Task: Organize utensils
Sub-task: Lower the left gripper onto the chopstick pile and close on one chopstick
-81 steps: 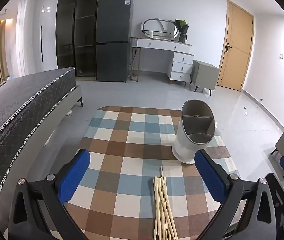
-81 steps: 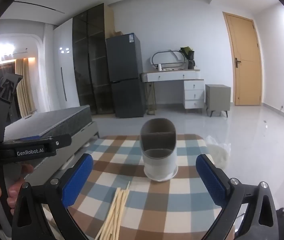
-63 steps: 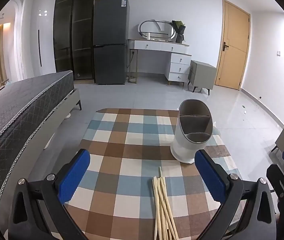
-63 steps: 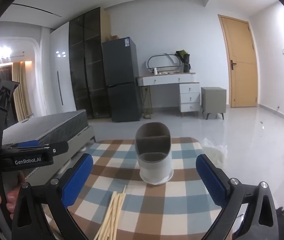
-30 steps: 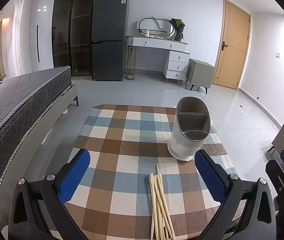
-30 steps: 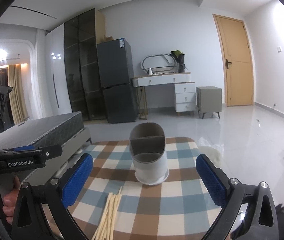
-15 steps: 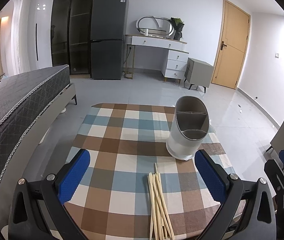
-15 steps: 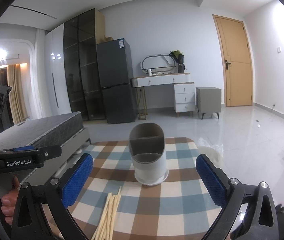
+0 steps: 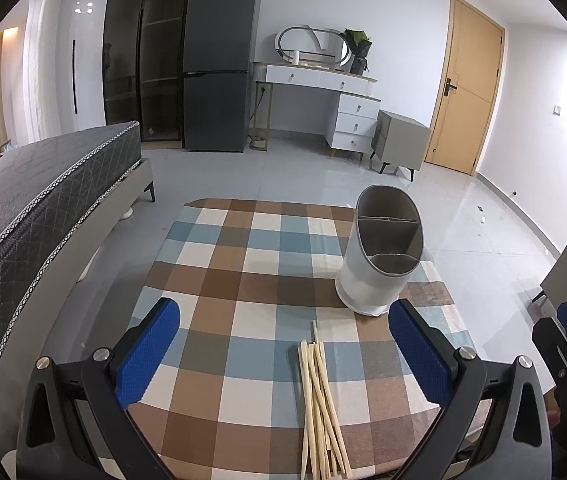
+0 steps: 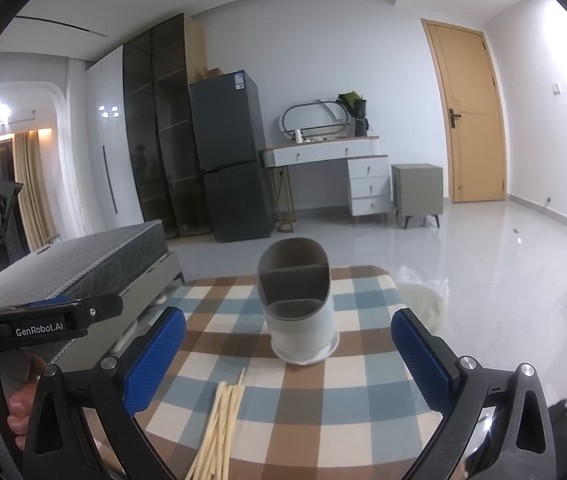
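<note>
the left gripper point(image 9: 283, 354) hangs over the near edge of the checked tablecloth point(image 9: 243, 280), jaws spread wide and empty; the right gripper point(image 10: 288, 354) is likewise wide apart, holding nothing. just ahead lies a loose bundle of pale chopsticks point(image 9: 319, 400) (tips fanned a little), flat on the cloth. beyond them, near but apart, stands the white utensil holder point(image 9: 379, 256), upright, its grey compartments empty. farther back, a dark fridge point(image 9: 219, 68) and a wooden door point(image 9: 467, 84).
</note>
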Motion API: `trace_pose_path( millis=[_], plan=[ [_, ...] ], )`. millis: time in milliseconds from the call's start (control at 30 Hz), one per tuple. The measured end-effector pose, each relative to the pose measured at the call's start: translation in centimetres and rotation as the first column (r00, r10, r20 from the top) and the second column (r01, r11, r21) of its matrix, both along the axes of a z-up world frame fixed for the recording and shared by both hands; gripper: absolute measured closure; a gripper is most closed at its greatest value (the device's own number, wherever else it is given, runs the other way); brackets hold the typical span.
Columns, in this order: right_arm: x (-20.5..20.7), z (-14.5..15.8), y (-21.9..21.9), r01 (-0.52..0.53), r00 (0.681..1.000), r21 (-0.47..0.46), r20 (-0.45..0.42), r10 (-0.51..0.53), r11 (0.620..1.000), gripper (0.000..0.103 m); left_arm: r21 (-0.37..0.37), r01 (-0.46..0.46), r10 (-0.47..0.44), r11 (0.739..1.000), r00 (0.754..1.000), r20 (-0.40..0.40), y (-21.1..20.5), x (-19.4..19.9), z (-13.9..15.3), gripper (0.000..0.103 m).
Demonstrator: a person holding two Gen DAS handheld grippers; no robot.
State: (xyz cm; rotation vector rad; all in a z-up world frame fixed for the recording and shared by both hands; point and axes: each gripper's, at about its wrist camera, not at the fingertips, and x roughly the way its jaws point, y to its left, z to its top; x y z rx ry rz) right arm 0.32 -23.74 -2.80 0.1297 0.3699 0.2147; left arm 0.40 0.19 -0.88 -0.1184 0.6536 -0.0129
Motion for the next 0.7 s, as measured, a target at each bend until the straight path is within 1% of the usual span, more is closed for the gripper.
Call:
trace_pose_path(
  millis=[167, 233, 300, 333, 367, 400, 467, 567, 633, 667, 700],
  plan=[
    [0.5, -0.4, 0.0, -0.017, 1.000, 0.013, -0.019, 0.018, 1.000, 0.000, -0.035, 0.011, -0.013, 0.999, 0.999, -0.044, 0.6, 0.7, -0.9, 0.002],
    [0.7, -0.6, 0.4, -0.032, 0.999, 0.013, -0.021, 0.032, 0.999, 0.000, -0.054, 0.012, -0.017, 0.998, 0.996, -0.090, 1.0, 1.4, -1.6, 0.002],
    [0.9, -0.8, 0.9, -0.036, 0.999, 0.008, -0.023, 0.036, 0.999, 0.000, -0.076, 0.022, -0.030, 0.997, 0.993, -0.110, 1.4, 1.9, -2.3, 0.002],
    [1.1, -1.0, 1.1, -0.033, 0.999, 0.004, -0.020, 0.033, 0.999, 0.000, -0.070, 0.017, -0.026, 0.997, 0.992, -0.120, 1.4, 2.2, -2.6, 0.002],
    [1.2, -1.1, 1.3, -0.032, 0.999, 0.002, -0.020, 0.032, 0.999, 0.000, -0.063, 0.013, -0.022, 0.998, 0.989, -0.147, 1.6, 2.9, -3.3, 0.002],
    [1.8, -1.4, 1.5, -0.034, 0.999, 0.001, -0.037, 0.034, 0.999, 0.000, -0.067, 0.015, -0.026, 0.998, 0.986, -0.168, 1.7, 3.3, -3.8, 0.002],
    [2.8, -2.0, 1.6, -0.035, 0.997, 0.011, -0.071, 0.036, 0.999, 0.000, -0.098, 0.002, -0.027, 0.995, 0.967, -0.254, 2.1, 5.0, -5.8, 0.002],
    [4.5, -3.2, 1.8, -0.045, 0.989, 0.031, -0.136, 0.049, 0.998, 0.000, -0.155, 0.014, -0.068, 0.988, 0.935, -0.347, 2.0, 7.0, -8.4, 0.003],
    [5.5, -4.0, 1.8, -0.053, 0.981, 0.050, -0.184, 0.061, 0.997, 0.000, -0.165, 0.024, -0.091, 0.986, 0.907, -0.411, 1.5, 8.4, -10.6, 0.012],
    [6.1, -4.5, 1.8, -0.063, 0.975, 0.063, -0.211, 0.075, 0.996, 0.000, -0.165, 0.031, -0.101, 0.986, 0.894, -0.436, 1.2, 8.8, -11.4, 0.013],
    [6.3, -4.8, 1.9, -0.065, 0.970, 0.066, -0.231, 0.079, 0.996, 0.000, -0.171, 0.037, -0.113, 0.985, 0.881, -0.459, 1.0, 9.2, -12.1, 0.017]
  ],
)
